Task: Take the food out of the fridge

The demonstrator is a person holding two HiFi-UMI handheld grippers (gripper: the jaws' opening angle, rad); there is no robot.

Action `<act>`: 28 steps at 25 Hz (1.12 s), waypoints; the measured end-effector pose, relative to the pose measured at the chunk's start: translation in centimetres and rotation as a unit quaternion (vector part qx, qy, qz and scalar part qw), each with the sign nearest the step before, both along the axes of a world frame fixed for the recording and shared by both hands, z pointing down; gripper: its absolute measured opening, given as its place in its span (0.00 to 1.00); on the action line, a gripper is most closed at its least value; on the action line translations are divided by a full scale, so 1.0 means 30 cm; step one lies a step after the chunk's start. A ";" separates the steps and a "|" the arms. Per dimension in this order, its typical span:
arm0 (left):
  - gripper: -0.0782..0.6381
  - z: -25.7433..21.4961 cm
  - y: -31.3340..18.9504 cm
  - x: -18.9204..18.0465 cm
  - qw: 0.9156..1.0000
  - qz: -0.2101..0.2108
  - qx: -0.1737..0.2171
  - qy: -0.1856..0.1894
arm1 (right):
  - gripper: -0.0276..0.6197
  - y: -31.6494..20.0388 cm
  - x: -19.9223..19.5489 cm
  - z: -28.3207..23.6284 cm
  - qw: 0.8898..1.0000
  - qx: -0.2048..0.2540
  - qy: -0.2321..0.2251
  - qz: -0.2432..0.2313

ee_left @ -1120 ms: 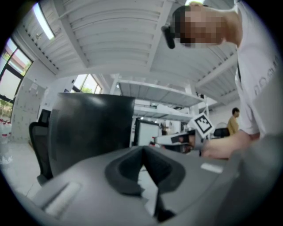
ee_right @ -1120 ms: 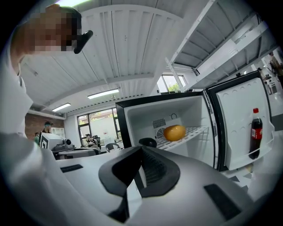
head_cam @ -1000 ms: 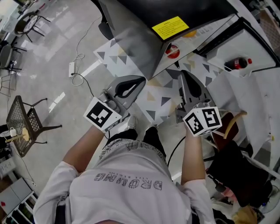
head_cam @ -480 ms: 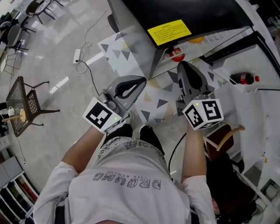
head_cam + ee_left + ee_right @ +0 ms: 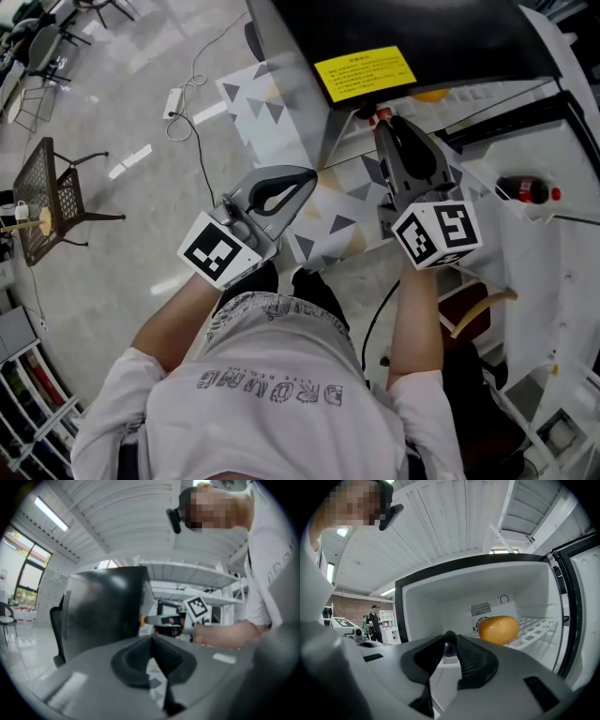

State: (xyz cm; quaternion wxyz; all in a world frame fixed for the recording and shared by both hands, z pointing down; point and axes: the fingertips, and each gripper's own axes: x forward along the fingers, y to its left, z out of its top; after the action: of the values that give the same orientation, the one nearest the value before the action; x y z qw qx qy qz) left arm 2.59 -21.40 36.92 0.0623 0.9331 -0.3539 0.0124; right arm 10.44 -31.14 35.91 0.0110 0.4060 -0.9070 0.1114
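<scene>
Food first: the orange-yellow rounded lump (image 5: 498,629) (a fruit or a bun, can't be told tbh) is sat on the white wire shelf (image 5: 536,627) on the right side of the open fridge (image 5: 419,604), far back near the vent on the rear wall, and nothing is touching it. So the step in hand is judged to be the reach-in, with the grab not yet made. The right gripper (image 5: 450,635) is pointed into the compartment with its jaws opening, only a narrow gap at this point. A small dark round thing (image 5: 449,645) is seen right in that gap at the tips, and whether it's touched or just lying farther in can't be told. The food itself is off to the right of the jaw line, not between the pads. The left gripper (image 5: 151,638) is parked on the left, outside the fridge, tips together and nothing held. Next move, probably: the right jaws would need to be spread wider than that lump, swung right and pushed farther in until it's straddled, then closed gently, since it looks rounded and could be rolled along the shelf. A dark soda bottle with a red cap (image 5: 525,190) is also seen in the open door on the right, fwiw.
</scene>
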 end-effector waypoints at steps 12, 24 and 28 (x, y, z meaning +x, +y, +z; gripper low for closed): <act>0.12 0.027 0.012 -0.003 1.000 -0.023 -0.009 -0.001 | 0.32 -0.054 -0.057 0.000 0.999 0.002 0.004 -0.032; 0.12 0.049 0.014 -0.012 0.999 -0.034 -0.018 0.002 | 0.35 -0.082 -0.084 0.053 0.999 -0.011 0.026 -0.038; 0.12 0.054 0.017 -0.014 0.999 -0.034 -0.020 0.001 | 0.34 -0.082 -0.095 0.063 0.998 -0.008 0.045 -0.040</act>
State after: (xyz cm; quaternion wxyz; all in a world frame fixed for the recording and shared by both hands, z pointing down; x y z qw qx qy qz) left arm 2.18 -20.89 38.53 0.0815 0.9193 -0.3848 0.0162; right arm 7.59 -33.61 37.79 0.0593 0.3740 -0.9201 0.0995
